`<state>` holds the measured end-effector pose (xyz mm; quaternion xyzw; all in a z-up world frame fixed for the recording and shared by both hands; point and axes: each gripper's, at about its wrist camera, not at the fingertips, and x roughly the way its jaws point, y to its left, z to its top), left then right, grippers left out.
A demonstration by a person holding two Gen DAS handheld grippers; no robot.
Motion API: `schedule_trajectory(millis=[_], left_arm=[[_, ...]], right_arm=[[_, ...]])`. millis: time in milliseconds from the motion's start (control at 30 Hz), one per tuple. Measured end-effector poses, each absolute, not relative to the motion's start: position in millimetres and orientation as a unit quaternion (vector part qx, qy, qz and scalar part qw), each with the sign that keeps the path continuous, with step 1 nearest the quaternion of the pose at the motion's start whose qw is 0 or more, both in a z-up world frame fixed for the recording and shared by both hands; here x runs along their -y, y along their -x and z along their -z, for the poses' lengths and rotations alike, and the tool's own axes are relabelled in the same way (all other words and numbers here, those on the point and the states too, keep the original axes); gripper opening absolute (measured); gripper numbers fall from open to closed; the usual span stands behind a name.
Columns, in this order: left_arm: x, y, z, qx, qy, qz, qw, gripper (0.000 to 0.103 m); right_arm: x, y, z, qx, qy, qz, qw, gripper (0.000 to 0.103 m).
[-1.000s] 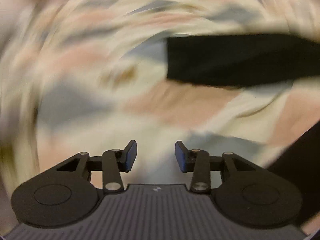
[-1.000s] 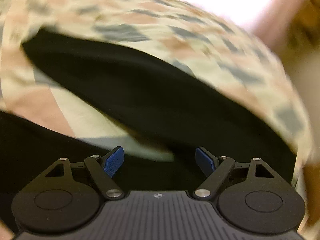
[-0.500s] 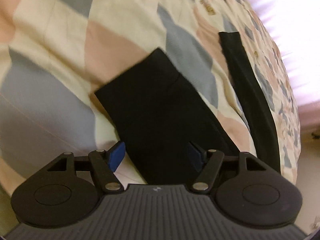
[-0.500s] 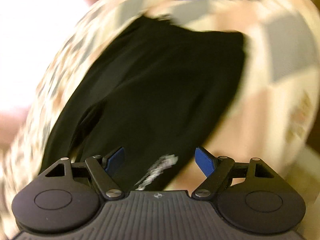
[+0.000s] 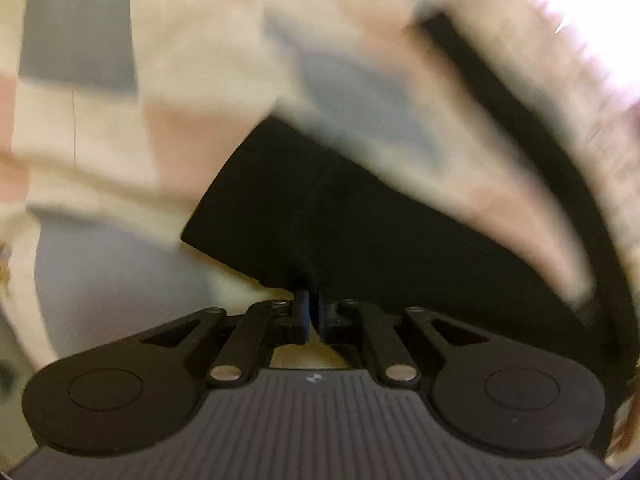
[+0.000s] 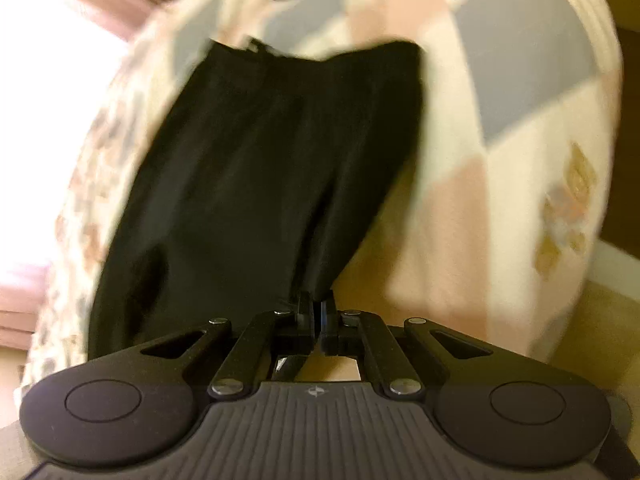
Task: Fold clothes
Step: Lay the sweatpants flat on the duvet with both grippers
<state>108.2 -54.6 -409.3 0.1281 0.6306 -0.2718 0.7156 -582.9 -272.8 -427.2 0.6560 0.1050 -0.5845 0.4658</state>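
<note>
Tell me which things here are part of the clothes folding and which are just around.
Part of the job:
- black fabric garment, spread on the bed
- left tongs, shut on its edge
- right tongs, shut on its edge

Just around:
- patchwork bed cover in cream, pink and grey underneath
- bright window area

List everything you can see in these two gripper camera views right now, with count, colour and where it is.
black garment: one, black, lying spread on the bedspread, its near edge pinched by both grippers
bedspread: one, cream with pink and grey-blue patches, under the garment
window light: one bright blown-out area, far left of the right wrist view
left gripper: one, black with blue pads, shut on the garment's edge
right gripper: one, black, shut on the garment's edge
</note>
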Motion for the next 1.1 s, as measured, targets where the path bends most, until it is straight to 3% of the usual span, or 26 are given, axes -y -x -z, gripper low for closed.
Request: schedule_trajectory(millis=[33, 67, 133, 167, 267, 367, 700, 967, 1000, 1033, 1067, 1100], left_arm=[[62.2, -105.6, 409.9, -0.628, -0.161, 0.276, 0.709, 0.010], [69.7, -103.0, 410.6, -0.625, -0.194, 0.280, 0.703, 0.013], [83.3, -96.6, 396.1, -0.598, -0.271, 0.293, 0.695, 0.021], [90.3, -93.3, 385.7, -0.583, -0.302, 0.299, 0.692, 0.034], [114.4, -85.4, 357.9, -0.558, -0.348, 0.304, 0.689, 0.031], [162.1, -59.0, 337.2, -0.528, -0.366, 0.341, 0.687, 0.031], [435.9, 189.2, 342.6, -0.512, -0.240, 0.583, 0.584, 0.036], [497.9, 266.8, 363.7, -0.518, -0.250, 0.592, 0.564, 0.041], [496.6, 267.1, 366.6, -0.520, -0.255, 0.586, 0.566, 0.041], [495.7, 266.8, 369.3, -0.524, -0.259, 0.579, 0.568, 0.041], [494.8, 266.4, 372.7, -0.529, -0.261, 0.573, 0.569, 0.041], [493.9, 266.0, 377.1, -0.535, -0.263, 0.567, 0.569, 0.041]], right_arm=[[274.1, 585.0, 435.0, -0.114, -0.672, 0.582, 0.443, 0.024], [273.9, 586.9, 434.0, -0.113, -0.674, 0.587, 0.434, 0.031], [275.6, 588.0, 415.2, -0.130, -0.640, 0.608, 0.450, 0.041], [278.1, 589.1, 403.7, -0.149, -0.615, 0.622, 0.462, 0.043], [290.9, 598.0, 370.7, -0.177, -0.545, 0.649, 0.501, 0.043], [321.5, 622.9, 353.7, -0.140, -0.521, 0.649, 0.537, 0.042], [488.7, 673.3, 405.4, -0.115, -0.551, 0.560, 0.608, 0.042], [564.9, 682.6, 457.3, -0.118, -0.593, 0.512, 0.610, 0.045], [569.1, 683.3, 461.3, -0.118, -0.599, 0.502, 0.612, 0.045], [572.7, 684.0, 464.9, -0.117, -0.605, 0.492, 0.615, 0.037], [576.3, 684.7, 468.5, -0.116, -0.610, 0.482, 0.618, 0.012], [579.9, 685.4, 472.0, -0.116, -0.616, 0.472, 0.620, 0.010]])
